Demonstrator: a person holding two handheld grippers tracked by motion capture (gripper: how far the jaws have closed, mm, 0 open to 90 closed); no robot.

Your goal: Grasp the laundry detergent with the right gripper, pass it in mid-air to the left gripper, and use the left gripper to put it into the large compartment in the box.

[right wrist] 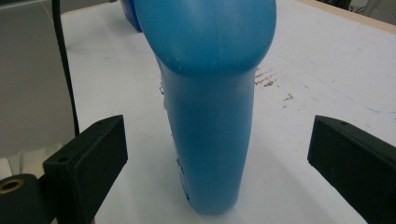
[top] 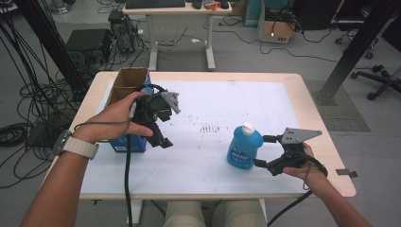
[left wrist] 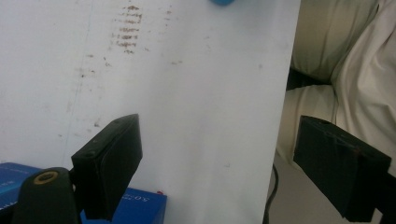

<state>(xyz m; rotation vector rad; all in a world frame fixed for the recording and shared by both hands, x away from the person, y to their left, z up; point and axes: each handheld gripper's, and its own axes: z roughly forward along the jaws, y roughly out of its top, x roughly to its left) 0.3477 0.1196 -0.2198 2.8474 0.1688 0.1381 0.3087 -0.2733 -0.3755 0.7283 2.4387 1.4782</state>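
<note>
A blue bottle (top: 244, 147) with a white cap stands upright on the white mat (top: 208, 109), right of centre. My right gripper (top: 260, 150) is at its right side, open. In the right gripper view the bottle (right wrist: 210, 102) stands between the jaws of that gripper (right wrist: 222, 140), with a gap on each side. My left gripper (top: 165, 128) is held above the mat's left part, beside a blue box (top: 135, 143). In the left gripper view this gripper (left wrist: 219, 140) is open with nothing between its jaws, and the blue box (left wrist: 142, 205) is at the lower left.
An open cardboard box (top: 126, 82) stands at the table's far left, behind the blue box. Brown smudges (top: 211, 127) mark the middle of the mat. The person's lap (left wrist: 341, 70) lies past the table's near edge. A desk and cables are on the floor beyond.
</note>
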